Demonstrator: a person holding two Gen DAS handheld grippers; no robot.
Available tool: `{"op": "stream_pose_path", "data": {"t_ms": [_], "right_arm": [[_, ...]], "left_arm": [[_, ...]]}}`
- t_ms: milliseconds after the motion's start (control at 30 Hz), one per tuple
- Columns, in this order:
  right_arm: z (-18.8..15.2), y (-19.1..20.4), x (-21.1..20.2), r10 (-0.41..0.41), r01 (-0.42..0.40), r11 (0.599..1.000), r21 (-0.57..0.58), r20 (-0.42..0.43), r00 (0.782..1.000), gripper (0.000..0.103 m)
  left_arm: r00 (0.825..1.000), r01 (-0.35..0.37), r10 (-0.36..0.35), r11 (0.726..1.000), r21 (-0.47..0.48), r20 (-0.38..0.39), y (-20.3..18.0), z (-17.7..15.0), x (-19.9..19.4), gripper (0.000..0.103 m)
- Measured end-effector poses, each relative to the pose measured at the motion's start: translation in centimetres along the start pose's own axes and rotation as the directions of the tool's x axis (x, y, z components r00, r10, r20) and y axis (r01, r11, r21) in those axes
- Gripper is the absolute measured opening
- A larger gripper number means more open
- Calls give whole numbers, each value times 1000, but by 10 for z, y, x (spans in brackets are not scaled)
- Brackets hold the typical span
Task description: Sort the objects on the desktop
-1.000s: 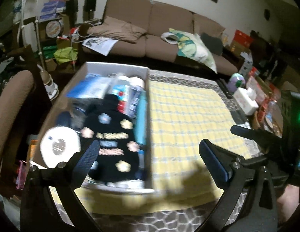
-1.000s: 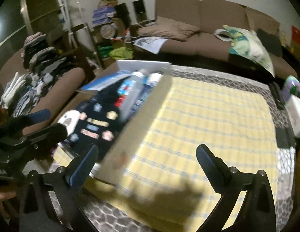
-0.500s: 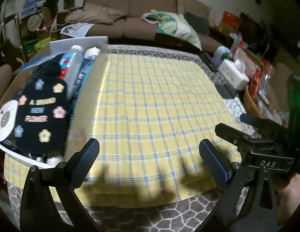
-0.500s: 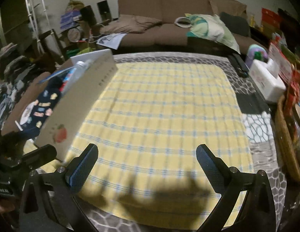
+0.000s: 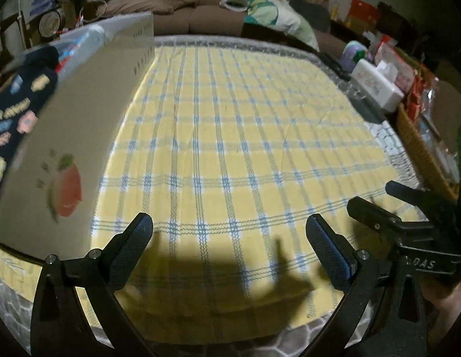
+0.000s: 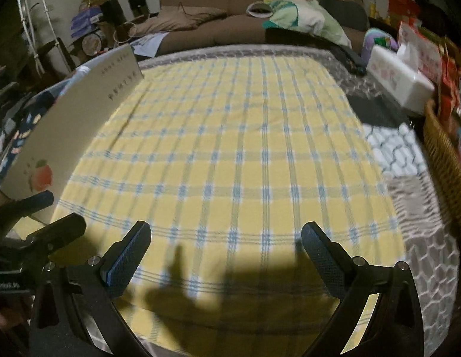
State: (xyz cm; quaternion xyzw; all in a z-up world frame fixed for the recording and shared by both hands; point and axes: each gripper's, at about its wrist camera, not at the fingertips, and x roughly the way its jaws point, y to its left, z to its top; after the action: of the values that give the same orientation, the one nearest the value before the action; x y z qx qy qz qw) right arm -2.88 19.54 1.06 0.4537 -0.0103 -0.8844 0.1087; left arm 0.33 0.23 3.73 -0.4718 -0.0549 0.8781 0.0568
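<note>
yellow cloth (image 5: pixel 245 136) under both seemingly empty, spread grippers (image 5: pixel 229 235).

Box (image 5: pixel 81 125) contents mostly hidden behind its wall, blurred dark cloth (image 5: pixel 13 113) cut off at edge

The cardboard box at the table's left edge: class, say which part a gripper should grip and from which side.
Grip the top rim of the cardboard box on its long wall facing the yellow checked cloth, coming down from above. That wall is thin, tall and unobstructed, so the left gripper, open and nearest, could probably straddle it; the box is too wide to span.
</note>
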Motion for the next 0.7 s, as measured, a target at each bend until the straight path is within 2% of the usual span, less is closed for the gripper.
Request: {"op": "stream_pose_path", "data": {"t_ms": [233, 433, 700], "right_arm": [[-14, -6, 23, -6, 6, 1000, 21, -23, 1000, 103], [-18, -7, 27, -3, 2, 998, 59, 11, 1000, 103], [-23, 2, 34, -75, 76, 997, -11, 26, 997, 103]], "left_arm": [[999, -22, 22, 1000, -2, -30, 5, -11, 31, 103], [999, -26, 27, 1000, 4, -25, 7, -15, 38, 103], [993, -120, 119, 992, 25, 26, 1, -21, 44, 103]]}}
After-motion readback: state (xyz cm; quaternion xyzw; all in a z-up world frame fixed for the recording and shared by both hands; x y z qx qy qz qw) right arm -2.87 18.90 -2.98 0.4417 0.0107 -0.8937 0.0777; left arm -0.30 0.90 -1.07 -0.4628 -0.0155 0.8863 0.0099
